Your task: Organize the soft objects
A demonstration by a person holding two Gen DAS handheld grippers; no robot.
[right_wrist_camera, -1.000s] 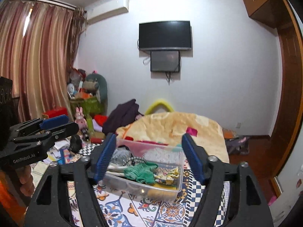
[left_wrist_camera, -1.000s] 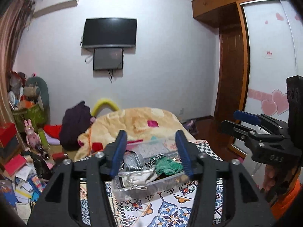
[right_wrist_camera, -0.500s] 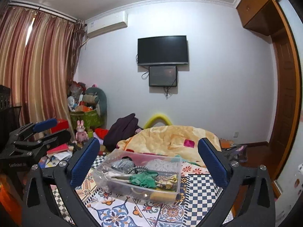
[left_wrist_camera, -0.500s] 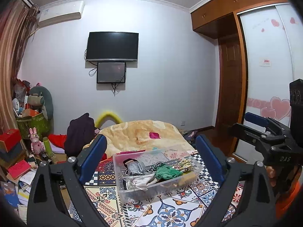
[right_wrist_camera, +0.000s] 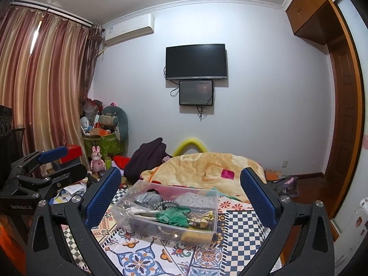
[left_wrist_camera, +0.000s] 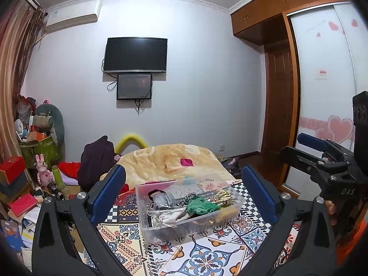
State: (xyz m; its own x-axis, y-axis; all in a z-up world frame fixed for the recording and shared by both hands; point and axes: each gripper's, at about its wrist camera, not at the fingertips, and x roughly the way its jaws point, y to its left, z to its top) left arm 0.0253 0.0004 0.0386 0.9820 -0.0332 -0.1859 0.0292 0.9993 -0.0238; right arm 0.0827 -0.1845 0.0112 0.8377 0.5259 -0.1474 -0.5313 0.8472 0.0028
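A clear plastic bin [left_wrist_camera: 147, 228] [right_wrist_camera: 122, 217] sits on a patterned bedspread [left_wrist_camera: 207, 257] [right_wrist_camera: 142, 260]. It holds soft items: a green cloth [left_wrist_camera: 200, 207] [right_wrist_camera: 172, 218], a grey glittery piece [left_wrist_camera: 164, 199] [right_wrist_camera: 146, 199], a yellow patterned scrunchie [left_wrist_camera: 223, 195] [right_wrist_camera: 204, 217] and white cord. My left gripper [left_wrist_camera: 184, 197] is open and empty, held back from the bin. My right gripper [right_wrist_camera: 179, 197] is open and empty, also short of the bin. Each gripper shows from the side in the other's view: the right one [left_wrist_camera: 322, 161], the left one [right_wrist_camera: 46, 168].
A beige blanket [left_wrist_camera: 174, 163] [right_wrist_camera: 207, 168] is heaped behind the bin, with a dark garment [left_wrist_camera: 96, 161] [right_wrist_camera: 147, 158] to its left. Toys, boxes and papers clutter the floor at left [left_wrist_camera: 23, 195]. A wardrobe [left_wrist_camera: 322, 92] stands at right. A TV [right_wrist_camera: 196, 62] hangs on the far wall.
Both grippers opened wide from a narrower gap and pulled back and up from the bin, so more of the room and ceiling shows.
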